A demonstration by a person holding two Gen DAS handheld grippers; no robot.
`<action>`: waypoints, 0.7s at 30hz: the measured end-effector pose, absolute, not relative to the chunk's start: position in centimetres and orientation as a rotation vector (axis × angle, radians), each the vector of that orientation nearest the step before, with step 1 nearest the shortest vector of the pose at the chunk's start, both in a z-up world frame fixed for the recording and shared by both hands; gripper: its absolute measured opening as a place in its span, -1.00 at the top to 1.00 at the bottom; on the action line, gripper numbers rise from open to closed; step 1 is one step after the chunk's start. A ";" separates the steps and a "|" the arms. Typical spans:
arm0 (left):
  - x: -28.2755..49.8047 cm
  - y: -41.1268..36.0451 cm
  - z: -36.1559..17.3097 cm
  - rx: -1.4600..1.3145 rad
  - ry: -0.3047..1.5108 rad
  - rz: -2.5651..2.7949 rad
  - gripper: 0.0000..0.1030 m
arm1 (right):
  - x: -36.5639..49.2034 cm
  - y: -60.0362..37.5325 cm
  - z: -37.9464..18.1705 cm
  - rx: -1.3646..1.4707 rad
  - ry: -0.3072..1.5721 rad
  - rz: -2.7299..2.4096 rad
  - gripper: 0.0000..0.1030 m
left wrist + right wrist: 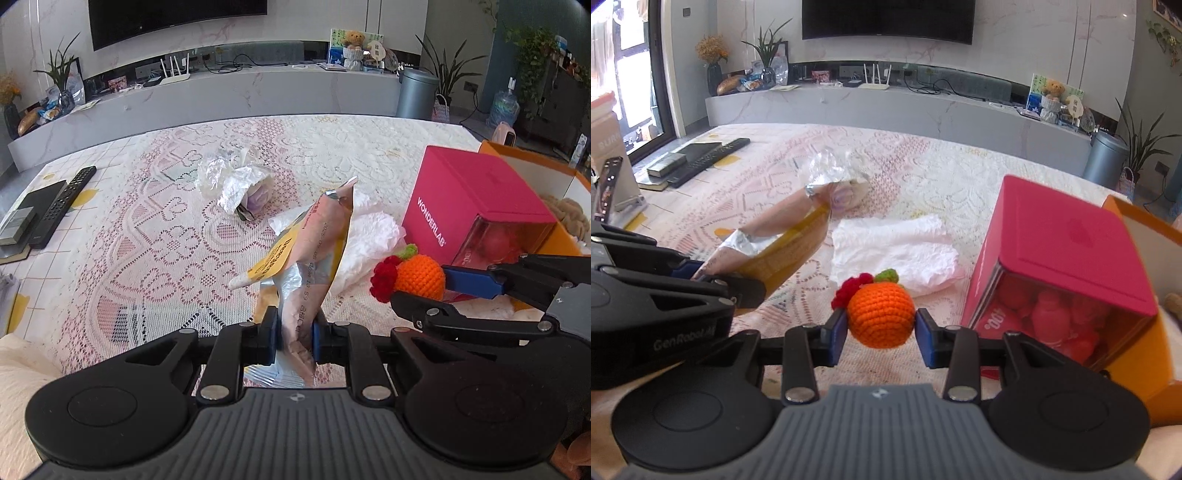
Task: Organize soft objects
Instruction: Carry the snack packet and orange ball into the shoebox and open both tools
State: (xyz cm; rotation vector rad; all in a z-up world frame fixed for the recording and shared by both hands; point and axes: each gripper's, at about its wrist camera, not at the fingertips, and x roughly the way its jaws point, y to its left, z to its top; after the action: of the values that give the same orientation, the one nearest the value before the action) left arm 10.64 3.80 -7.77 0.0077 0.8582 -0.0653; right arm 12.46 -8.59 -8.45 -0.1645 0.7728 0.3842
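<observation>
My left gripper (pixel 294 341) is shut on a crumpled pink and yellow foil snack bag (pixel 314 251), which stands up from its blue pads above the lace tablecloth. The same snack bag (pixel 783 243) shows in the right wrist view, sticking out of the left gripper (pixel 701 275) at the left edge. My right gripper (pixel 882 332) is shut on an orange crocheted ball (pixel 881 314) with a red flower and green leaf, lifted off the table. In the left wrist view the crocheted ball (pixel 421 275) sits at the tips of the right gripper (pixel 443 291). A crumpled white tissue (pixel 894 251) lies flat behind the ball.
A pink WONDERLAB box (pixel 476 206) lies on its side at the right, against an orange box (pixel 1145 295) holding something fuzzy. A crinkled clear plastic wrap with a purple thing (pixel 236 184) sits mid-table. A remote (pixel 62 205) and books lie far left.
</observation>
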 end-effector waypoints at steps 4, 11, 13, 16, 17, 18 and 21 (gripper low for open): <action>10.1 3.6 -6.7 -0.026 0.870 -0.073 0.63 | 11.7 -9.0 -7.1 -0.165 0.787 0.380 0.24; 8.8 2.0 -4.7 -0.041 0.843 -0.104 0.63 | 9.9 -11.4 -4.4 -0.120 0.761 0.371 0.24; 8.5 1.3 -4.0 -0.053 0.832 -0.122 0.62 | 9.4 -12.5 -3.5 -0.109 0.738 0.353 0.24; 8.3 0.3 -3.0 -0.062 0.815 -0.153 0.62 | 9.2 -14.4 -2.3 -0.078 0.718 0.324 0.23; 8.4 -0.1 -2.7 -0.063 0.810 -0.166 0.62 | 9.2 -15.1 -2.0 -0.068 0.715 0.313 0.23; 8.5 -0.4 -2.5 -0.063 0.806 -0.177 0.62 | 9.3 -15.8 -1.7 -0.060 0.713 0.304 0.23; 9.2 -1.6 -1.7 -0.071 0.802 -0.215 0.62 | 9.6 -18.0 -0.9 -0.055 0.712 0.270 0.23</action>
State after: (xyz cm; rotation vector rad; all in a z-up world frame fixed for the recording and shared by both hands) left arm 9.23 -1.56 -1.66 -0.0713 0.8025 -0.2148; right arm 9.60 -18.02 -0.86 -0.0546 0.7120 0.2704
